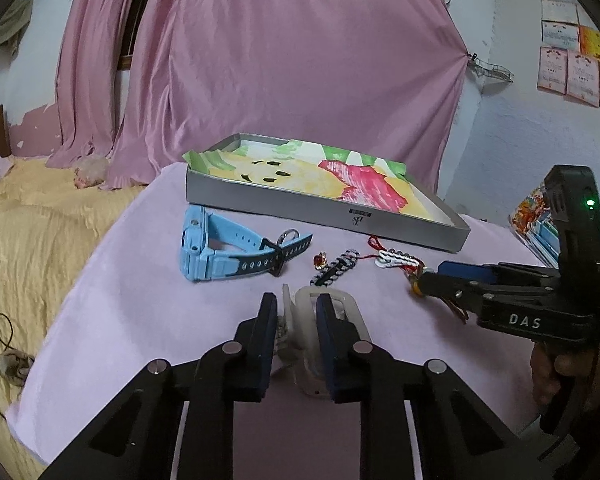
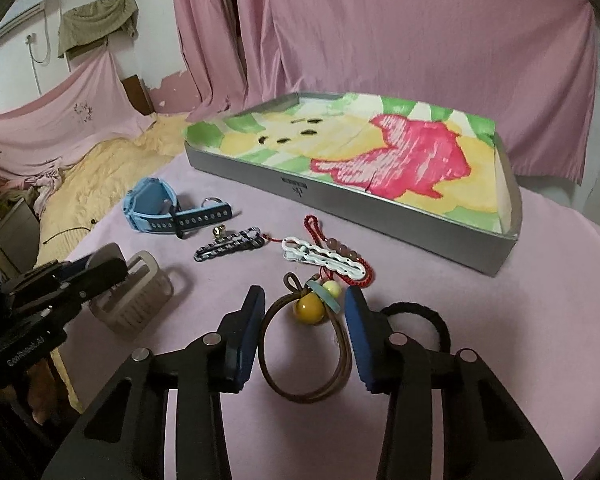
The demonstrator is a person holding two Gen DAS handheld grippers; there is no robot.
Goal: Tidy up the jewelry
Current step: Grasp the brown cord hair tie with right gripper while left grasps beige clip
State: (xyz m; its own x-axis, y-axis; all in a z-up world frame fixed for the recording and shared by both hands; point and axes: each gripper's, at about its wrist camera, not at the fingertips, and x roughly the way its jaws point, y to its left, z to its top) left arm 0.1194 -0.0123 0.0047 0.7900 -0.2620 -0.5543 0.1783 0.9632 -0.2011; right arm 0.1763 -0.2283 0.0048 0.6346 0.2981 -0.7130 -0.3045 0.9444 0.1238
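Brown cord of the hair tie [image 2: 300, 356], with its yellow beads [image 2: 309, 307], is lying between my right gripper [image 2: 302, 312] fingers, which are standing apart around it. I am judging it best to pinch low on the loop, not the round beads, before carrying it to the tray [image 2: 380, 208] at twelve o'clock. My left gripper [image 1: 296, 312] is clamping the translucent hair clip [image 1: 324, 320]; the blue watch [image 2: 160, 210] is sitting at ten o'clock.

Pink-clothed table [image 2: 520, 280] — grey tray [image 2: 380, 208], blue watch [image 2: 156, 208], hair clips [image 2: 324, 258], hair ties [image 2: 300, 356]
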